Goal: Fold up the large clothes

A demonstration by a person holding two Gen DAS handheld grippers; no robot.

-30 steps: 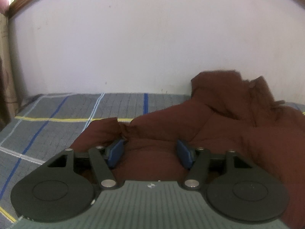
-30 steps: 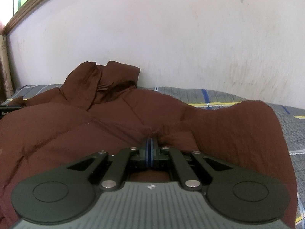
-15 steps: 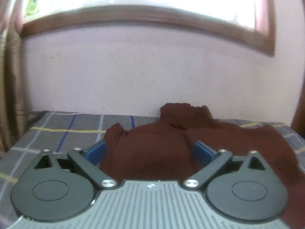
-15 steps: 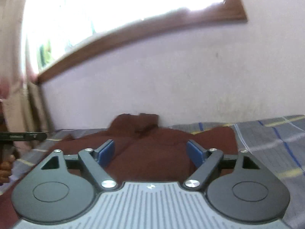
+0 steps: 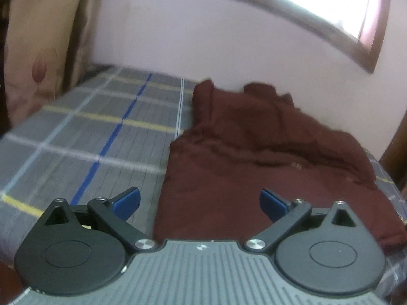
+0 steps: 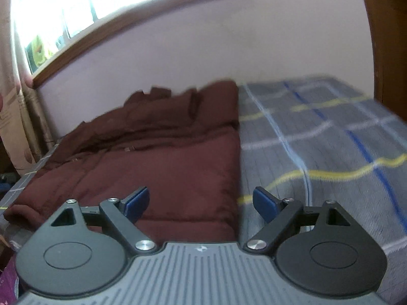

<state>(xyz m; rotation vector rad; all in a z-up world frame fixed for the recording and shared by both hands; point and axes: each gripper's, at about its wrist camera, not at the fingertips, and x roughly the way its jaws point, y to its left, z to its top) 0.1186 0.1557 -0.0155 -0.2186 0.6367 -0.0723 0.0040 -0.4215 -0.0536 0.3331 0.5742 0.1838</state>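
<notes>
A dark maroon garment [image 5: 254, 165] lies folded in a rough rectangle on the bed, with rumpled layers at its far end near the wall. In the left wrist view, my left gripper [image 5: 199, 195] hovers over the garment's near left edge. Its jaws stand wide and are closing slightly, and nothing is between the blue pads. In the right wrist view the same garment [image 6: 165, 167] fills the left half. My right gripper [image 6: 201, 194] is open above its near right edge and holds nothing. Neither gripper touches the cloth.
The bed has a grey plaid cover [image 5: 101, 127] with blue, yellow and white lines, also bare to the garment's right [image 6: 330, 139]. A pale wall and a wood-framed window [image 5: 343, 7] stand behind. A curtain [image 5: 38, 38] hangs at the left, dark wood [image 6: 381, 25] at the right.
Both grippers have drawn back from the garment, which now lies farther off. The right gripper let go of the cloth and opened. The left gripper opened wider.
</notes>
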